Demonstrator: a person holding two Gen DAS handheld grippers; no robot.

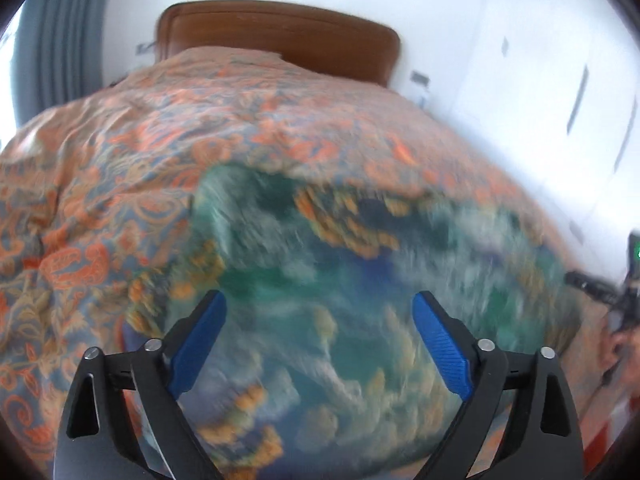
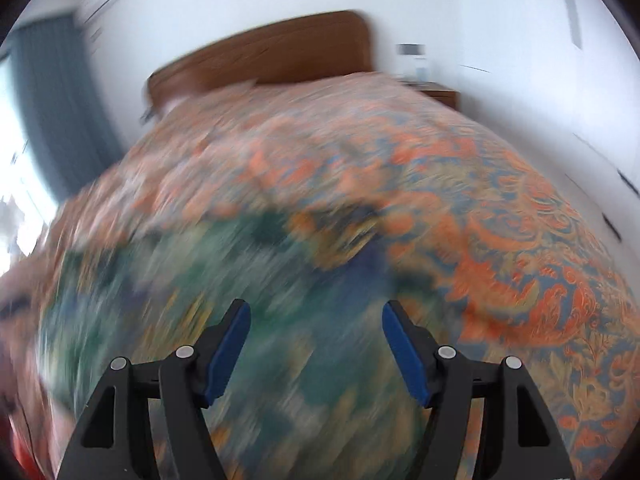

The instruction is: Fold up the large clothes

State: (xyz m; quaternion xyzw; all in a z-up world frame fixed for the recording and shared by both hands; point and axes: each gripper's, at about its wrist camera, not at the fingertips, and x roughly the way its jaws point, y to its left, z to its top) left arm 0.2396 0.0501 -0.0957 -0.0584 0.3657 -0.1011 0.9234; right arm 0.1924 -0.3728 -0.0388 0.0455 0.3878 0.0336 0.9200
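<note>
A large garment (image 1: 340, 280) with a green, blue, white and orange print lies on the bed, blurred by motion. It also shows in the right wrist view (image 2: 208, 300). My left gripper (image 1: 320, 300) is open and empty, held over the garment's near part. My right gripper (image 2: 316, 312) is open and empty, also over the garment, near its right side. The other gripper shows at the far right edge of the left wrist view (image 1: 616, 300). How the garment is folded cannot be told through the blur.
The bed is covered by an orange and blue paisley bedspread (image 1: 120, 184), also in the right wrist view (image 2: 520, 232). A brown wooden headboard (image 1: 280, 28) stands at the far end. A nightstand (image 2: 440, 94) is at the right, grey curtains (image 2: 60, 100) at the left.
</note>
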